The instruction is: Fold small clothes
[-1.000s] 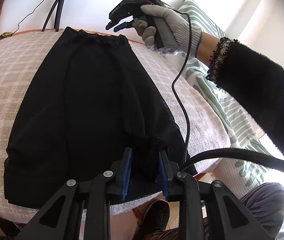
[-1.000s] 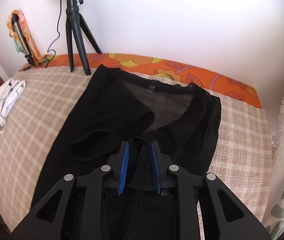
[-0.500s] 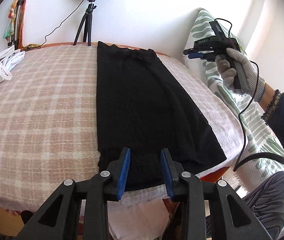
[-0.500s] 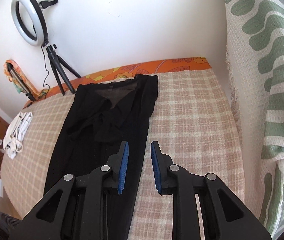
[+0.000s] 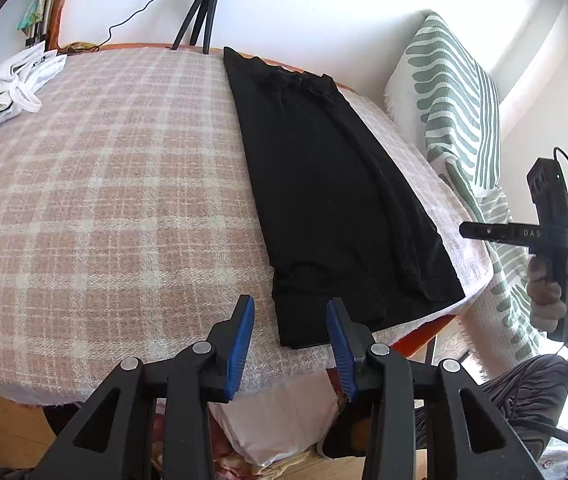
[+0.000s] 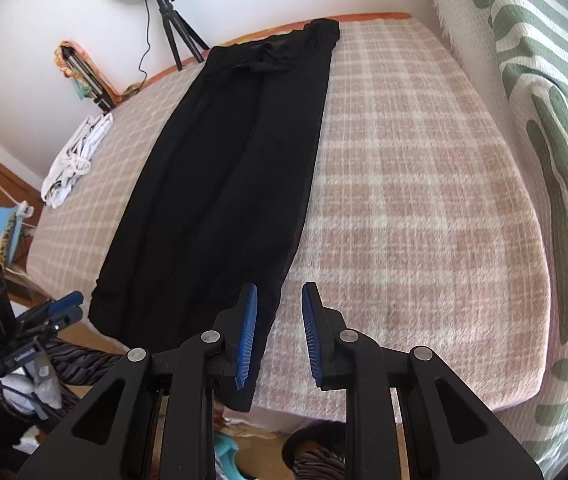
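A long black garment (image 5: 324,176) lies folded lengthwise in a narrow strip on the pink plaid blanket (image 5: 104,184), from the far edge to the near edge. It also shows in the right wrist view (image 6: 228,176). My left gripper (image 5: 289,340) is open and empty above the garment's near end. My right gripper (image 6: 278,330) is open and empty at the near edge, just right of the garment's long side. The right gripper also shows in the left wrist view (image 5: 480,231), held off the table's right side.
A pile of white clothes (image 5: 8,80) lies at the far left of the blanket, also in the right wrist view (image 6: 78,156). A ring-light tripod (image 6: 172,32) stands at the far edge. A green-striped white throw (image 6: 544,128) covers furniture on the right.
Both grippers let go of the black garment and opened. They pulled back toward the near edge; the garment now lies flat in a narrow strip.
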